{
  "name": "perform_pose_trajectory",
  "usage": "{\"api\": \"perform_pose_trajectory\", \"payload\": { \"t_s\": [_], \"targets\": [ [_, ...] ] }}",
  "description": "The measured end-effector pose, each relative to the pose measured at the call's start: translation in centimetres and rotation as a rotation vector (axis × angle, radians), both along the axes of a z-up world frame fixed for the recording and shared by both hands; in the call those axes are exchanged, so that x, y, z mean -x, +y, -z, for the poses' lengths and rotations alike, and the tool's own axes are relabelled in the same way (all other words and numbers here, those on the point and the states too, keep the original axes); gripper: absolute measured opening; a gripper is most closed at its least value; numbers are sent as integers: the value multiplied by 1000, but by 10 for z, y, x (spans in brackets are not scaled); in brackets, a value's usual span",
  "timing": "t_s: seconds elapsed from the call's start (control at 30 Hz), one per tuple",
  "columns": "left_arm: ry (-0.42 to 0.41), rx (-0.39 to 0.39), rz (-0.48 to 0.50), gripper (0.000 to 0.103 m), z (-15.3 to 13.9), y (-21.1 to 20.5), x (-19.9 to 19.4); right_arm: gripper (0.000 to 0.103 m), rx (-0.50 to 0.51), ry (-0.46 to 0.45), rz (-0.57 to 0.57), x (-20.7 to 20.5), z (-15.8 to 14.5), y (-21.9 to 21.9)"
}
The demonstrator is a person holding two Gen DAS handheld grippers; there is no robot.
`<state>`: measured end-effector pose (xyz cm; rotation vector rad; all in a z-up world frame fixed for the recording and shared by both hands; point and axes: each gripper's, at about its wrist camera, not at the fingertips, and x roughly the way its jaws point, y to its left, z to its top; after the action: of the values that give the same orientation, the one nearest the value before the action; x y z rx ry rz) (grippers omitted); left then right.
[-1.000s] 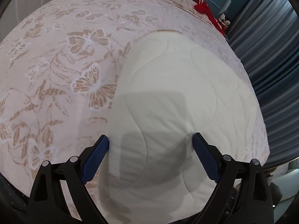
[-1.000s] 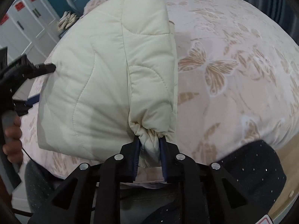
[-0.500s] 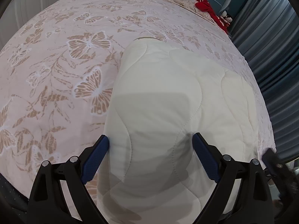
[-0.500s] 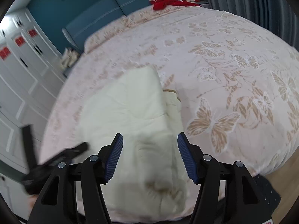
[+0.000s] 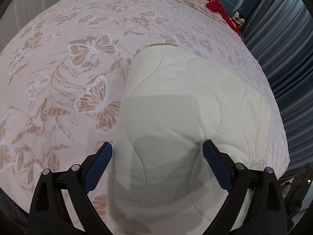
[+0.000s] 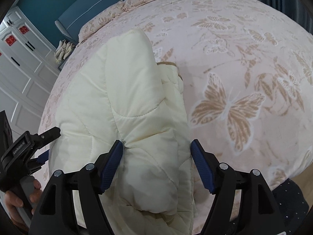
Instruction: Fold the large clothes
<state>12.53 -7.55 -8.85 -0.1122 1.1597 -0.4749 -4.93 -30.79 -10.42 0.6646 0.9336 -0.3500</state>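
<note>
A cream quilted padded jacket (image 5: 176, 117) lies on the pink butterfly-print bed (image 5: 78, 39), near its front edge. In the right wrist view its sleeve (image 6: 137, 98) is folded lengthwise over the body. My left gripper (image 5: 157, 156) is open and empty, its blue pads either side of the jacket's near part. My right gripper (image 6: 156, 152) is open, its pads astride the sleeve's cuff end without gripping it. The left gripper also shows in the right wrist view (image 6: 47, 137) at the jacket's left edge.
A red garment (image 5: 217, 7) lies at the head of the bed by the teal headboard (image 6: 93, 2). Grey-blue curtains (image 5: 283, 49) run along the right side. White wardrobe doors (image 6: 19, 68) stand to the left. Wood floor (image 6: 307, 180) shows at the bed's corner.
My right gripper has opened and let go of the sleeve cuff, which now rests on the jacket. The left gripper stays open, drawn back a little over the jacket.
</note>
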Motion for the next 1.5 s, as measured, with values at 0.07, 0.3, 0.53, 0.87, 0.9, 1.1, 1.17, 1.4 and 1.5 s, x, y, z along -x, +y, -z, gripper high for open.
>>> {"api": "perform_pose_trajectory", "payload": {
  "t_s": [0.07, 0.3, 0.53, 0.87, 0.9, 1.1, 1.17, 1.4, 1.5],
  "targets": [
    [9, -2, -2, 95, 6, -3, -1, 72, -25, -2, 4, -2, 7, -1],
    [-3, -29, 1, 98, 17, -11, -3, 75, -90, -15, 18, -5, 25, -7],
    [-13, -54, 0, 98, 25, -17, -5, 75, -110, -14, 17, -12, 34, -9],
    [-61, -86, -4, 98, 38, -24, -4, 74, -128, -12, 16, -19, 39, -9],
    [-65, -87, -5, 98, 39, -24, -4, 74, -128, -12, 15, -19, 39, -10],
    [-69, -81, -6, 98, 40, -25, -4, 64, -123, -10, 13, -18, 34, -5],
    [-55, -63, 6, 97, 35, -23, -5, 54, -113, -13, 3, -19, 28, -1],
    [-82, -14, 62, 46, -10, -11, 15, 27, 10, -57, -54, -12, -21, 22],
    [-127, 9, 80, 41, -39, -1, 30, 26, 73, -107, -66, -3, -52, 36]
  ]
}}
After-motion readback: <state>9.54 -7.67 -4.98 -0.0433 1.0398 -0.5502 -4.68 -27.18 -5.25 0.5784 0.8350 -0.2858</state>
